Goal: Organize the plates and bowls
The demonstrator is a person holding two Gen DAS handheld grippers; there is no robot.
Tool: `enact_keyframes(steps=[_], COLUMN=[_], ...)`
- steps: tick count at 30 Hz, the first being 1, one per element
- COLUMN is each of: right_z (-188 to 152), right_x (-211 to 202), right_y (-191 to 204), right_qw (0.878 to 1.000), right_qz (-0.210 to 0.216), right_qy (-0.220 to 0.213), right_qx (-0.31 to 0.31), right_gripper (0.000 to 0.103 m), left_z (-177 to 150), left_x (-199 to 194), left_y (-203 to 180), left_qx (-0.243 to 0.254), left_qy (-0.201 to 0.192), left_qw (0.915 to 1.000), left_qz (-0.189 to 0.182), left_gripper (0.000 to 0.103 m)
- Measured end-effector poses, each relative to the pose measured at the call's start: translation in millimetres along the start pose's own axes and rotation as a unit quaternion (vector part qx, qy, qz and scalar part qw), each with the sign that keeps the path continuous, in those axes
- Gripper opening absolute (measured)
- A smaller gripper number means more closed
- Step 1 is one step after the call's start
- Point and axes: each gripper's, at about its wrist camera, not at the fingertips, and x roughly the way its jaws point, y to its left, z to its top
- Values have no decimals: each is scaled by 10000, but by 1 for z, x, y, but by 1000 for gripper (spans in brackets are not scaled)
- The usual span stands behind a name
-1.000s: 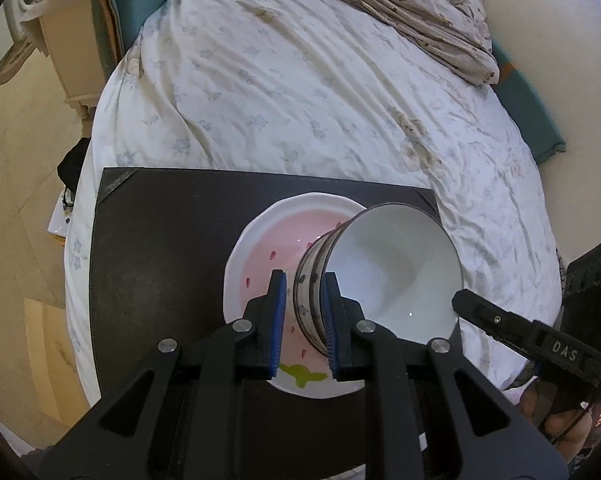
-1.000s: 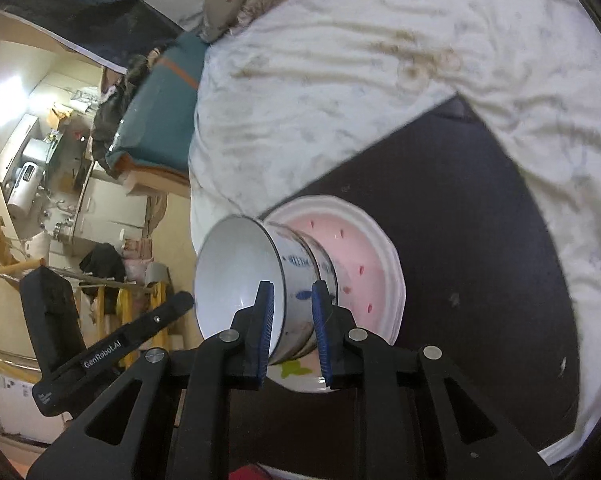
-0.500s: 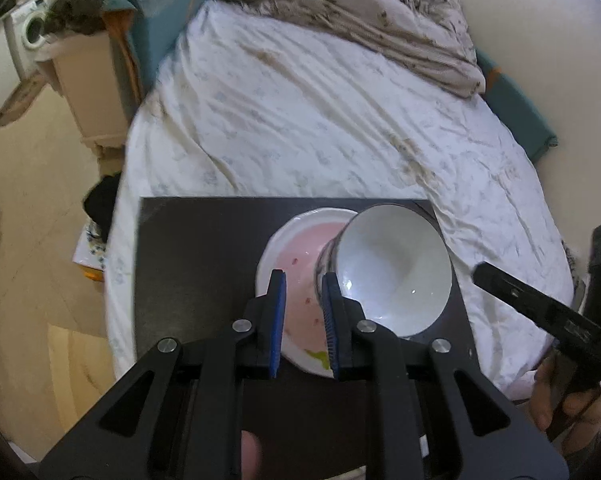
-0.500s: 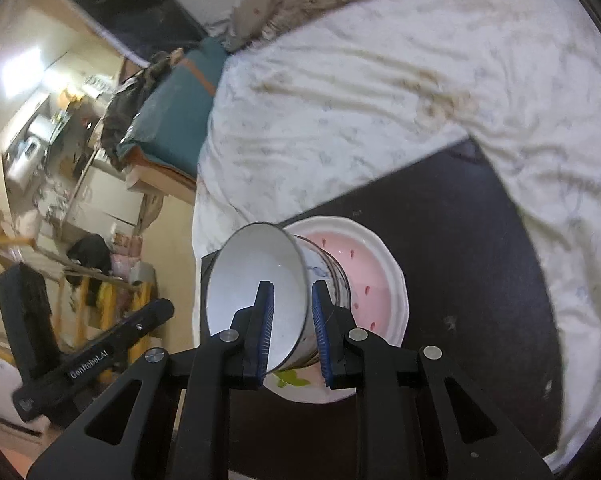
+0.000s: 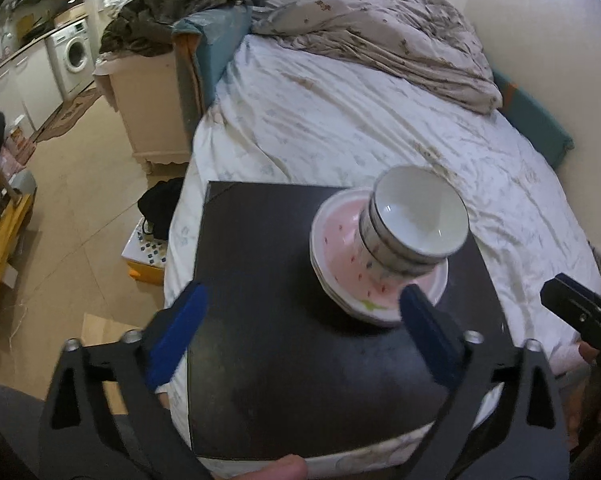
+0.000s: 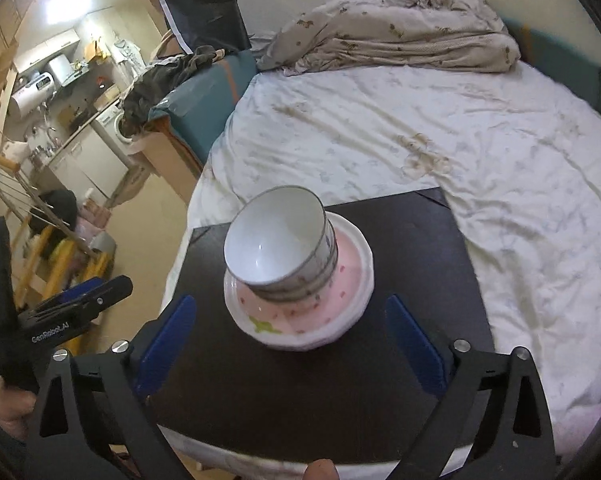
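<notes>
From the left wrist view, the left gripper (image 5: pixel 300 332) has its fingers spread wide and holds nothing. The bowls (image 5: pixel 414 226), nested in a stack, sit on the pink plates (image 5: pixel 340 256) near the far right corner of the dark surface (image 5: pixel 260 280).

From the right wrist view, the right gripper (image 6: pixel 290 340) is likewise spread wide and free, and the stack of bowls (image 6: pixel 280 244) stands unaided. Stacking looks finished; I judge the next move is merely to draw both grippers clear without knocking it.
</notes>
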Motion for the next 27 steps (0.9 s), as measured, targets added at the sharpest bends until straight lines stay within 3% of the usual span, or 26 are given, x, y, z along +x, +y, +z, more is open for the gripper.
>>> enact_keyframes(steps=[7, 12, 27], right_z=[-36, -45, -43], right_x=[-4, 13, 19], right_y=[4, 7, 10], right_qw=[9983, 9983, 9973], right_qz=[-465, -504, -624], right_qy=[-235, -44, -56], right_qx=[-250, -302, -387], right_gripper=[103, 103, 103], left_z=[-21, -25, -28], left_x=[8, 15, 21], left_y=[-6, -1, -20], left_qx=[218, -71, 274], left_qy=[96, 144, 162], left_qw=[9988, 9993, 9993], left_qz=[426, 327, 179], left_gripper=[103, 103, 103])
